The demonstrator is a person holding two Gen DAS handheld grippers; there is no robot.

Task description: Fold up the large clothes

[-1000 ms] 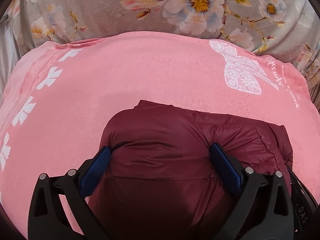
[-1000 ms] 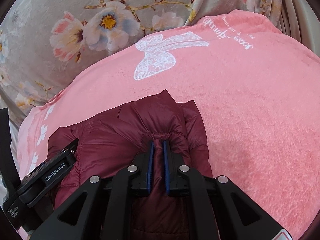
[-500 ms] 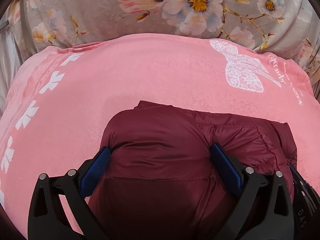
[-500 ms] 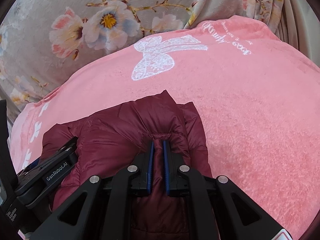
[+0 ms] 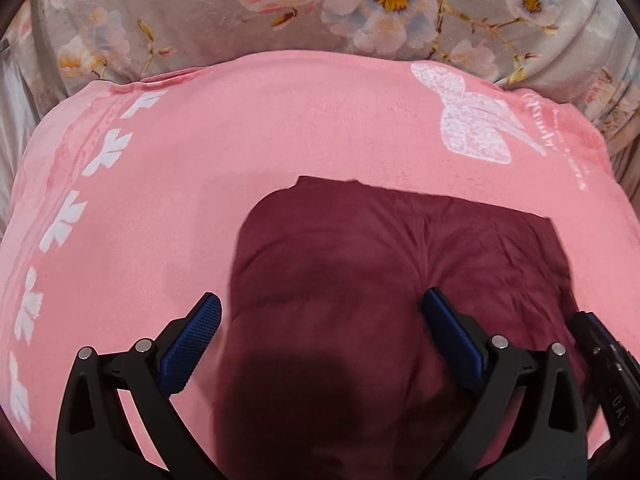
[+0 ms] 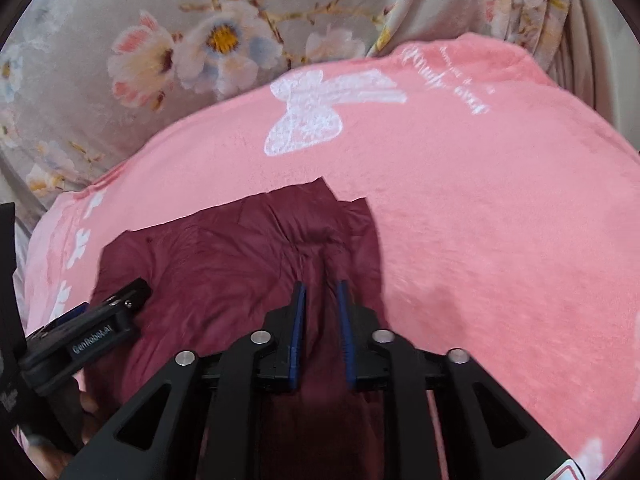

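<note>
The jacket (image 5: 384, 280), a dark red puffer, lies folded into a compact bundle on the pink blanket (image 5: 248, 152), which covers a bed with a floral sheet (image 5: 192, 12) beyond it. The left tool (image 5: 320, 340) hangs over the bundle with its jaws spread wide, one finger out over the blanket to the left of the jacket and the other on the padded fabric, gripping nothing. The right tool (image 6: 322, 312) sits at the jacket's right edge with its jaws narrow, a ridge of fabric running up between them; the gap looks too loose for a firm pinch, though I cannot tell for certain whether the pads touch the cloth. From the right view the left tool (image 6: 100, 320) shows beside the bundle's left end. By the look of it the folding is at or near its last step, with the jacket already reduced to a small rectangle. The next move likely calls for letting go cleanly and lifting both tools straight away, or pressing the puffy layers flat so that they do not spring open.
</note>
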